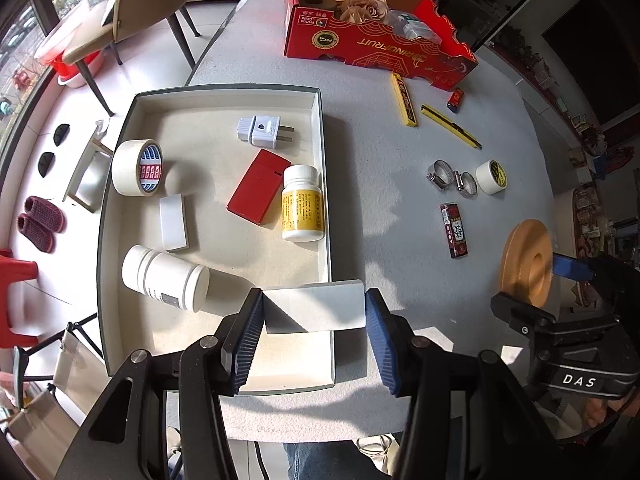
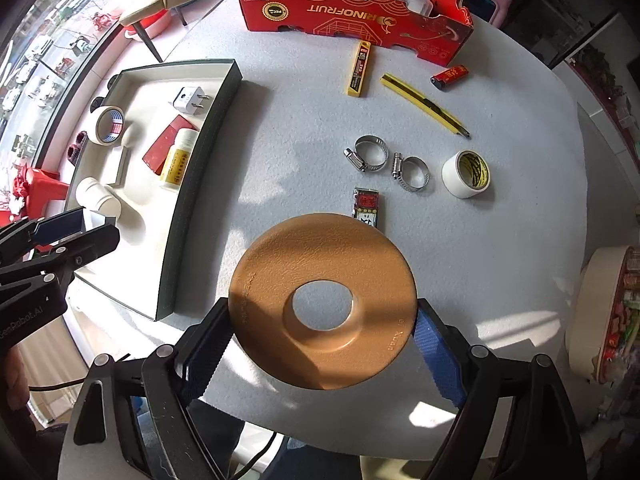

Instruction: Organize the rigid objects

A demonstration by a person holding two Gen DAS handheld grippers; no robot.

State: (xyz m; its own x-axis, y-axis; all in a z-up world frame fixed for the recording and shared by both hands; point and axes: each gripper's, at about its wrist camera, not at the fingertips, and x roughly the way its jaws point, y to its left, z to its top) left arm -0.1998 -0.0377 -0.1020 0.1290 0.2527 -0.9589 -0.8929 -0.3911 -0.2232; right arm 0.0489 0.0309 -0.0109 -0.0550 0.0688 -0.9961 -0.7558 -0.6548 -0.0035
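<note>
My left gripper is shut on a white rectangular block, held above the near right corner of the white tray. In the tray lie a tape roll, a white plug adapter, a red flat case, a yellow-labelled pill bottle, a white block and a white jar. My right gripper is shut on a tan disc with a centre hole, held above the table, right of the tray.
On the grey table lie two hose clamps, a small tape roll, a red-black lighter, a yellow blade case, a yellow utility knife and a red lighter. A red cardboard box stands at the far edge.
</note>
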